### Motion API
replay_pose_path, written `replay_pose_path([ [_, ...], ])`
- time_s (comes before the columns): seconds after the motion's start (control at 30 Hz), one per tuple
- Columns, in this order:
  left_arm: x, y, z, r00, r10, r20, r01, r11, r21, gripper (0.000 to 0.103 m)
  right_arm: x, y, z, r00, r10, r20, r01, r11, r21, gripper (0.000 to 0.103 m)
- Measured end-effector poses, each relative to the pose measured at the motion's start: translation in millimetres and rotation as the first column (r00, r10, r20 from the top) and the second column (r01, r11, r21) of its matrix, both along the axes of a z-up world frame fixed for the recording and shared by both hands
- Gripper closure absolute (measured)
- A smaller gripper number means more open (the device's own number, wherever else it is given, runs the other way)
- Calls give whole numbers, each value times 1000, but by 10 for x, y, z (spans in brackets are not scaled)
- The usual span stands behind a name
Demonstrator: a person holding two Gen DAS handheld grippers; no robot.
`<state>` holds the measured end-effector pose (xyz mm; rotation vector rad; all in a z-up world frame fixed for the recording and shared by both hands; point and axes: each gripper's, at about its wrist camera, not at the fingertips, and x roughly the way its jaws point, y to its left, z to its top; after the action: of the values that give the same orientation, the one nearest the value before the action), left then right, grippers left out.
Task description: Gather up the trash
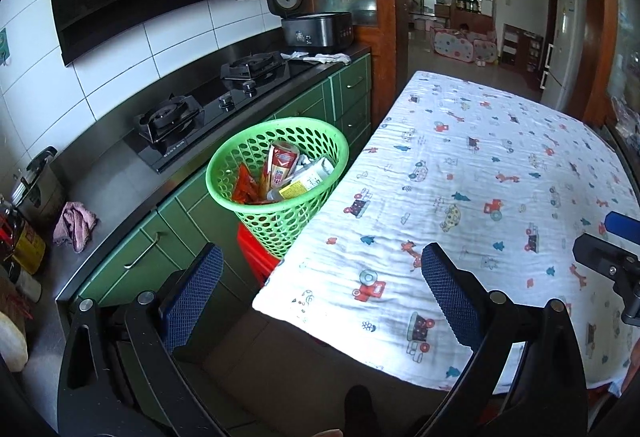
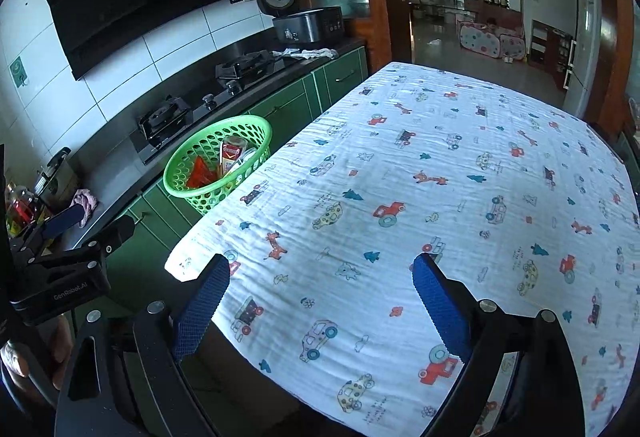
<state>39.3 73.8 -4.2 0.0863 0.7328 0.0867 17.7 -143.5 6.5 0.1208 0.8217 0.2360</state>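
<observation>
Collection looks finished: trash [image 1: 280,173] in green basket [image 1: 276,225] beside table [image 1: 480,197], cloth bare

Left gripper [image 1: 320,277] and right gripper [image 2: 320,293] both spread wide, holding nothing; next move probably a last scan of the cloth for strays, otherwise withdraw

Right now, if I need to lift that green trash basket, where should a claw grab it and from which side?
Grip the rim of the green basket, probably on the side facing the table. The rim is a thin rolled lip above perforated walls, so one finger could go inside and one outside. Come from above, since wrappers and a bottle fill the middle. The open left claw is the nearer one.
</observation>
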Motion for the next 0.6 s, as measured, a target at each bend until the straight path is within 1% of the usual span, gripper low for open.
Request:
replay_pose_path([
  [0.3,-54,-107,-14,1000,9,19,-9,1000,23,5,-6,-65,-12,1000,-24,-6,24,1000,6,13],
  [0.4,-74,-155,-12,999,14,29,-15,999,42,5,-4,-63,-6,1000,-25,-6,25,1000,5,13],
  [0.6,-108,-210,12,999,13,42,-15,999,48,5,-14,-76,-2,1000,-22,-6,22,1000,2,13],
])
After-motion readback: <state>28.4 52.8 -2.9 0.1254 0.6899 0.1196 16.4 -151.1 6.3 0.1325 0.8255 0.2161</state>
